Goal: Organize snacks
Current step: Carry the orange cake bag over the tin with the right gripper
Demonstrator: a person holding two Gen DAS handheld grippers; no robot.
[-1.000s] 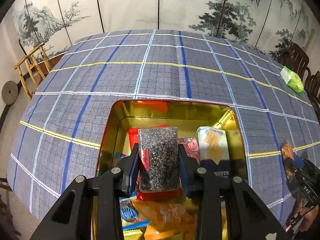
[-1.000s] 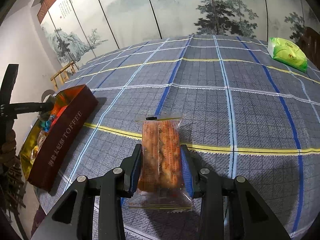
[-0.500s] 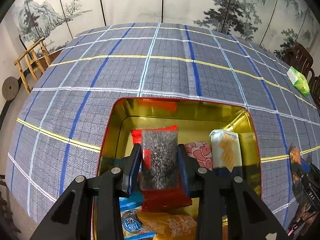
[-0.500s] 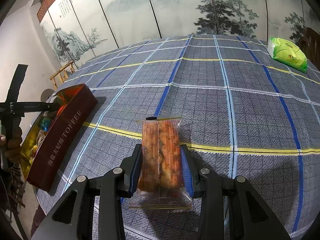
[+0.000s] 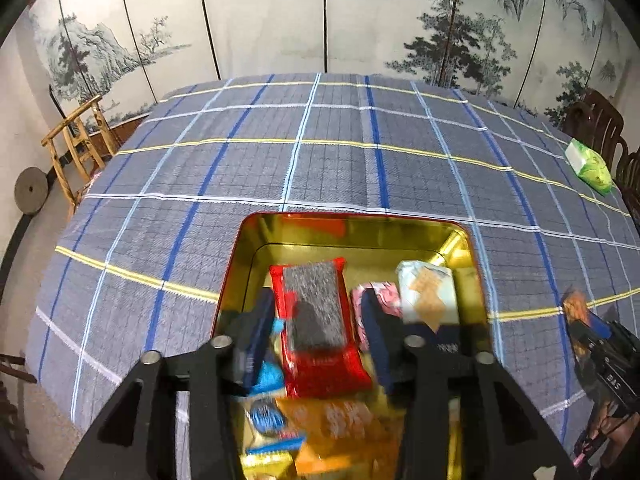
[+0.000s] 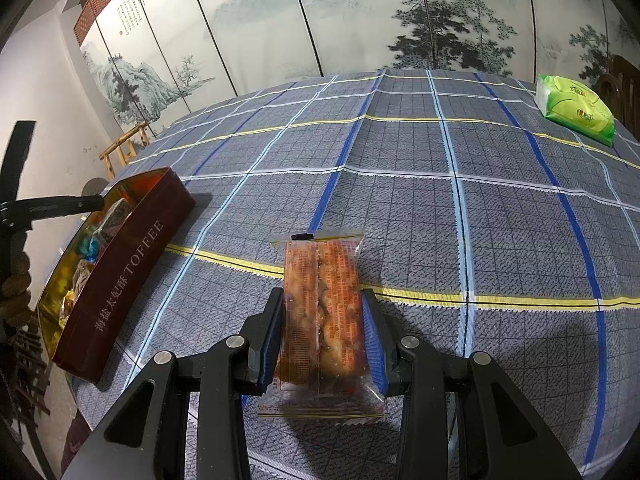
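Right wrist: snack packet (image 6: 322,320) lengthwise, away.

On the dark red outer wall of the snack tin (image 6: 120,276) we read the word "TOFFEE" in pale capitals, with a row of Chinese characters beneath it. We see black calligraphy and a small red seal on the painted folding screen (image 6: 132,12), too small to read. Red print covers the clear snack packet (image 6: 324,320), but we cannot make it out.
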